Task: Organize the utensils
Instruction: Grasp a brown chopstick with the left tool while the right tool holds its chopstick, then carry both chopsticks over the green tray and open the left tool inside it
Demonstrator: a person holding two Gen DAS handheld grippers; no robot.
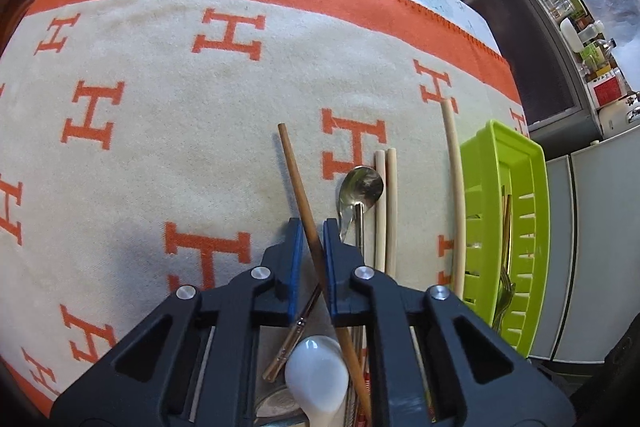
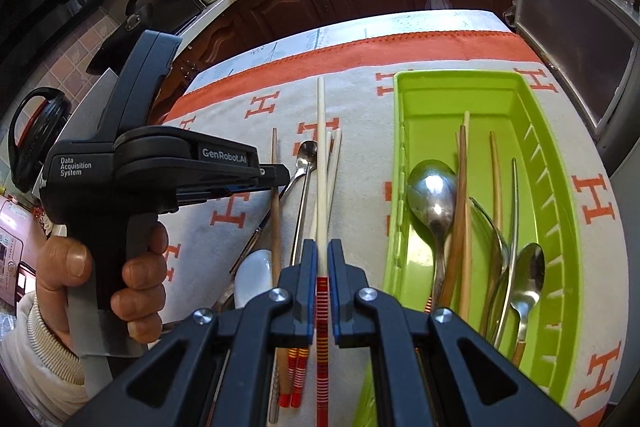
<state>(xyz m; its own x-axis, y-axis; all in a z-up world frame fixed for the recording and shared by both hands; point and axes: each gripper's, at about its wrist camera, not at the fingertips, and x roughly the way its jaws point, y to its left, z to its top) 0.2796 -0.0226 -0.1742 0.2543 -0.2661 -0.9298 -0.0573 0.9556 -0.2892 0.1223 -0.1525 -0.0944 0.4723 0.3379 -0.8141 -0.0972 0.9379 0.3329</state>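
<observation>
Left wrist view: my left gripper points steeply down at a cream blanket patterned with orange letters. Its blue-padded jaws are drawn in around a brown wooden chopstick, which passes between them at a slant, its far end lying out on the blanket. The right-hand pad appears to touch the stick; whether the left-hand pad presses it I cannot tell. Under the gripper lie a white ceramic spoon and a second, darker stick crossing beneath the first. Just right of the jaws rests a steel spoon, bowl away from me, and touching its right side a pair of pale chopsticks lying side by side. Farther right, a single pale chopstick runs along the left wall of the green plastic tray.

Right wrist view: my right gripper is closed on one pale chopstick with a red-striped end; the stick runs straight ahead from between the pads, above the blanket. The tray sits just right of it and holds two steel spoons, a fork and several wooden chopsticks. At left, a hand with a ribbed white cuff holds the left gripper's handle above the loose utensils.
</observation>
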